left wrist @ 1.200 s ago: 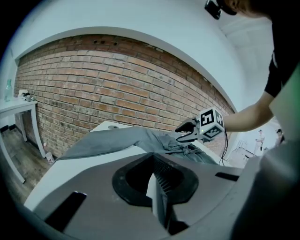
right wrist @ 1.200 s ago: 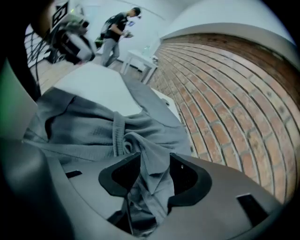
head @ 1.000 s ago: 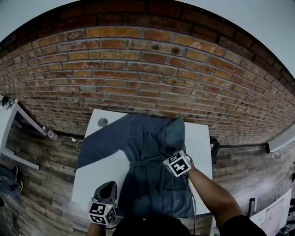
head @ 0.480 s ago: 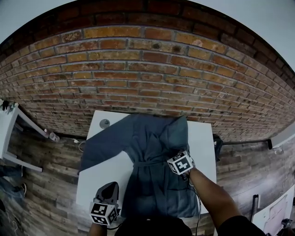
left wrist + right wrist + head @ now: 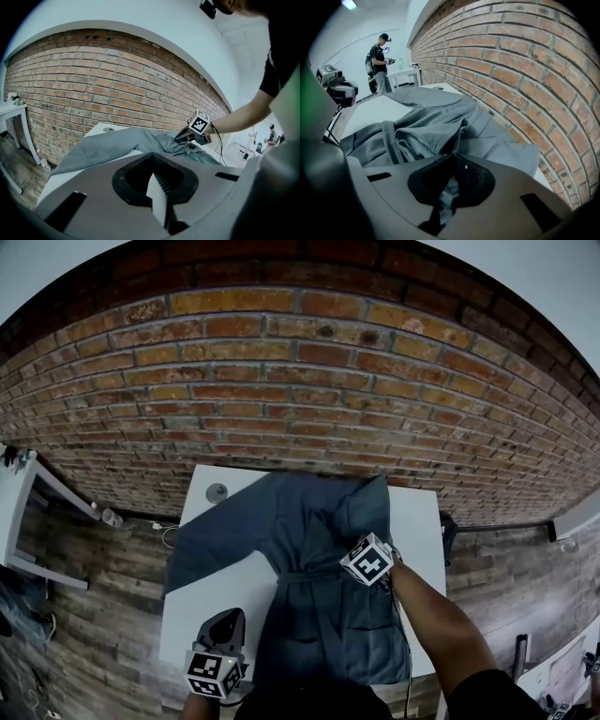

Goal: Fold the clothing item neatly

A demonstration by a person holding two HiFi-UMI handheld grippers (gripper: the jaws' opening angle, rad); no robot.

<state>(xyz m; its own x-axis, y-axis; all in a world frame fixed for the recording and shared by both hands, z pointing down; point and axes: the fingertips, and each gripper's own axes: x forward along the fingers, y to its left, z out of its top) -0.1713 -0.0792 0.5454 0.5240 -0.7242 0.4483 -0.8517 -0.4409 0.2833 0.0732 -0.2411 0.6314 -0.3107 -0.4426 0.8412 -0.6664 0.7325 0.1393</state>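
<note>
Brick wall behind, white table below, and straight to the right tool. Its jaws have just been closing, and now they pinch a fold of the grey garment. The right gripper view shows the cloth bunched between them. From the head view that bite is hidden under the tool's marker cube; only the tool's own camera catches it. Just ahead of its tips a belt crosses crumpled fabric, and beyond that the garment lies flatter toward the wall.

Over to the left tool: jaws together, nothing in them, held above bare table just beside the garment's edge. Whether it brushes the cloth I can't tell. Ahead of it and to its left, one sleeve runs out and droops over the table edge. Bare table lies between that sleeve and this tool, plus a narrow strip to the right of the right tool.

The near hem is cut off by the person's own body. A small round thing sits at the far corner, too small to identify. Only the right gripper view shows a distant standing person.
</note>
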